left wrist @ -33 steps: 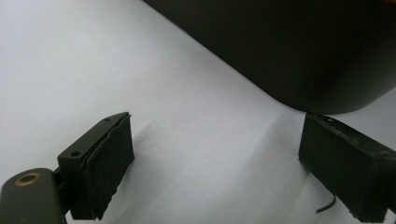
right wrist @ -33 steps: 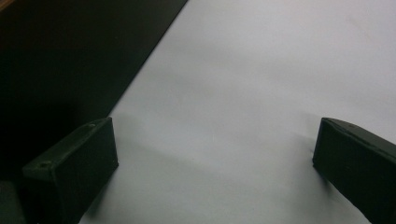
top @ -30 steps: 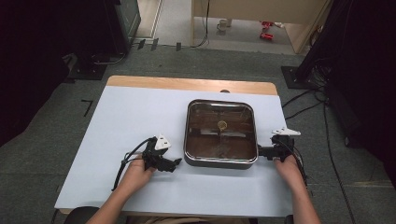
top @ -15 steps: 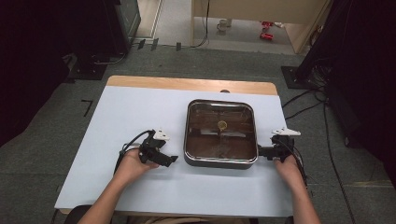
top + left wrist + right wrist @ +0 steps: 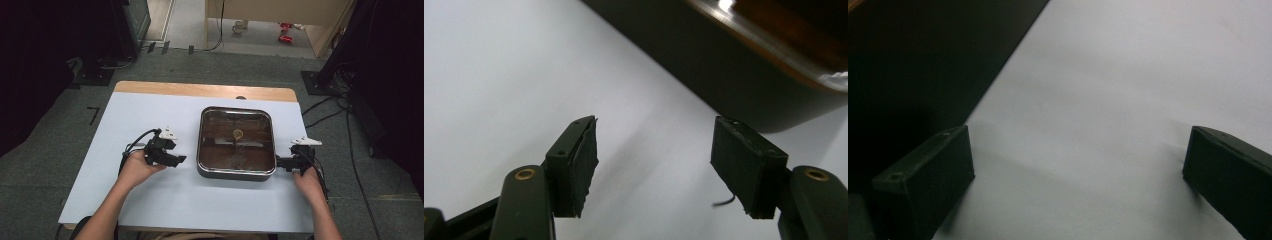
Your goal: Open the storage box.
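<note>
Moved since earlier: left tool [image 5: 176, 160] has lifted off the desk [image 5: 150, 115] and drawn back a little toward the left, away from the pan [image 5: 236, 142]; right tool [image 5: 280, 162] has kept its place.
Left tool, opening: jaws have just been closing and now stand partly spread, with nothing between the pads [image 5: 583, 160]; bare desk shows in the gap.
Left tool, contact: touches nothing; the pan's dark side wall [image 5: 734, 75] lies ahead of it, apart.
Right tool, opening: jaws spread wide, pads [image 5: 928, 180] apart with bare desk between them.
Right tool, contact: sits at the pan's near right corner, just beside its wall; whether it touches cannot be told.
Pan, place: square, dark, with a shiny rim, on the desk right of centre, between the two tools.
Pan, contents: brown inside, with a small pale round thing [image 5: 238, 133] near the middle.
Writing: none readable on the pan, the tools or the desk.
</note>
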{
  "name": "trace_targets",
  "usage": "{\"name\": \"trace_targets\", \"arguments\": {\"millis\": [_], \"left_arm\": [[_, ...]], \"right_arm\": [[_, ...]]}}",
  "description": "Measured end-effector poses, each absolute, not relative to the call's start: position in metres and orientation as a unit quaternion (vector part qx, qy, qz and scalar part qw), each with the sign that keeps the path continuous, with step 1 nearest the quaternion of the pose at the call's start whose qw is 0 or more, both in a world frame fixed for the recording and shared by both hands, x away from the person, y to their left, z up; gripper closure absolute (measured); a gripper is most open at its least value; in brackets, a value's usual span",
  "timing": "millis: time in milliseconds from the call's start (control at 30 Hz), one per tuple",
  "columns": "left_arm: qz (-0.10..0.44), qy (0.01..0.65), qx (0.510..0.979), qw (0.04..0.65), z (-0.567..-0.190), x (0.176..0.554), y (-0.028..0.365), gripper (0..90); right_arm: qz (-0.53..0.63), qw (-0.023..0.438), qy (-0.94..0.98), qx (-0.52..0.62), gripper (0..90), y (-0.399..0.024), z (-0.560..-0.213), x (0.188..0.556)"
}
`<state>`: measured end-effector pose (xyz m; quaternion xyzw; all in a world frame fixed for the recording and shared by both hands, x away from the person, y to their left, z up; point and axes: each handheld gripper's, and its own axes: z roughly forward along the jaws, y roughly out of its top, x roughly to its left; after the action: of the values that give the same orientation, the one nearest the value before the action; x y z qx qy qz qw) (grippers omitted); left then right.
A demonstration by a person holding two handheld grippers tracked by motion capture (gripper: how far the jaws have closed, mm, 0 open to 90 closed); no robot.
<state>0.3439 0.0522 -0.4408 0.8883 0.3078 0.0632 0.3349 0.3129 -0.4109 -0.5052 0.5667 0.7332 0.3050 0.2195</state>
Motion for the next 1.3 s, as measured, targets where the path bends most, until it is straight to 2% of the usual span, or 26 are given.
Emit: {"name": "trace_targets", "arguments": {"millis": [200, 433, 933, 1300], "left_arm": [[0.044, 0.302, 0.887, 0.346, -0.43, 0.35, 0.046, 31.2], [0.049, 0.284, 0.885, 0.367, -0.411, 0.355, 0.033, 29.1], [0.048, 0.25, 0.89, 0.379, -0.397, 0.37, -0.014, 29.1], [0.04, 0.23, 0.895, 0.379, -0.398, 0.382, -0.05, 32.2]], "right_arm": [[0.306, 0.22, 0.733, 0.567, 0.0, -0.411, -0.505, 0.313], [0.306, 0.22, 0.733, 0.566, 0.0, -0.411, -0.505, 0.313], [0.306, 0.221, 0.733, 0.567, 0.0, -0.411, -0.505, 0.313], [0.306, 0.22, 0.733, 0.567, 0.0, -0.411, -0.505, 0.312]]}}
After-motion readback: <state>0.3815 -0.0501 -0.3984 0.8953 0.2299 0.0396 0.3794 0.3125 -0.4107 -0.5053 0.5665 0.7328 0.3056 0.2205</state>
